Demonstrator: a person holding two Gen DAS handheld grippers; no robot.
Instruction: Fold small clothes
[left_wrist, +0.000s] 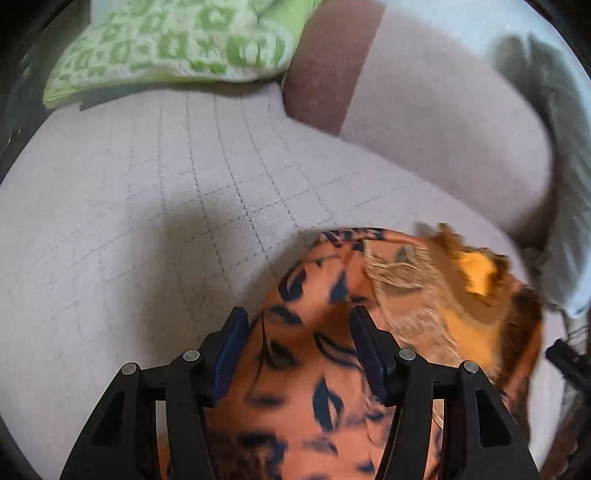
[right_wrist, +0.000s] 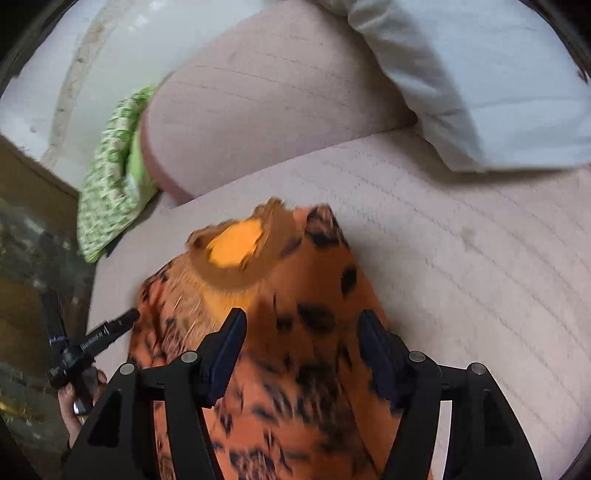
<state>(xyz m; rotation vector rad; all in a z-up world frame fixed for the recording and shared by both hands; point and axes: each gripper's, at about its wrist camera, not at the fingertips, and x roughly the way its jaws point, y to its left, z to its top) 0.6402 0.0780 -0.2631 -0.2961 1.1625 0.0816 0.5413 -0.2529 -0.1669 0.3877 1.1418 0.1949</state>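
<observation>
Quilted sofa seat (left_wrist: 147, 221); both tools (left_wrist: 299, 325) (right_wrist: 303, 328) gaping, empty, above orange patterned garment (left_wrist: 303, 369)

— We see bare quilted seat (left_wrist: 129, 229) open to the left of the orange garment (left_wrist: 314, 369), nothing on it up to the green pillow (left_wrist: 173, 48) at the back.

— On our other side, the seat lies clear to the right; the backrest (right_wrist: 258, 122) and the white cushion (right_wrist: 480, 92) wall off the rear.
</observation>
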